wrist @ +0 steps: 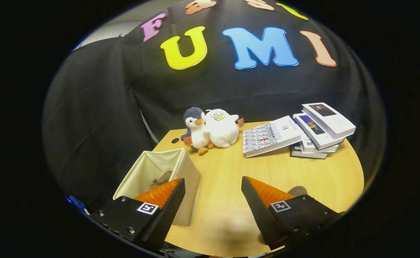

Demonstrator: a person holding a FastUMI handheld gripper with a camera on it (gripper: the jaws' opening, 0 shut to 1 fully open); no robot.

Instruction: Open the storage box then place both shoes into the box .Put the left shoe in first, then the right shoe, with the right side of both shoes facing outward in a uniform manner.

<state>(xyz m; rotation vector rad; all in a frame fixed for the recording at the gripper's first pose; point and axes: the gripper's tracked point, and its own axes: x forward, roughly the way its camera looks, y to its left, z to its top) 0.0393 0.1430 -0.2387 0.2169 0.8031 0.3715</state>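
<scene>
In the gripper view, the gripper (pixel 213 186) is hovering over the near part of a light wooden table (pixel 224 172) with its two fingers spread wide apart and nothing between them. Bare tabletop is showing in the gap.

The storage box (pixel 181 168), a cream fabric box, is sitting at the table's near left edge with its top open. The left finger (pixel 166 200) is overlapping the box's near right corner in the picture; whether it is touching the fabric cannot be told. Inside the box, just beyond that fingertip, a brownish shape (pixel 162 178) is lying low against the wall; it may be a shoe, but too little is showing to be sure. Another brownish shape (pixel 298 190) is peeking out just behind the right finger (pixel 263 197), mostly hidden by it, and cannot be told either.

Toward the far edge of the table, two plush toys are leaning together: a grey and white penguin (pixel 194 130) and, touching it on its right, a white duck (pixel 221 128). Near the far right edge, a stack of books (pixel 321 129) is lying fanned out, with one more book (pixel 269 138) propped against the stack's left side. A small dark hole (pixel 175 141) is showing in the tabletop near the far left edge, beside the penguin.
</scene>
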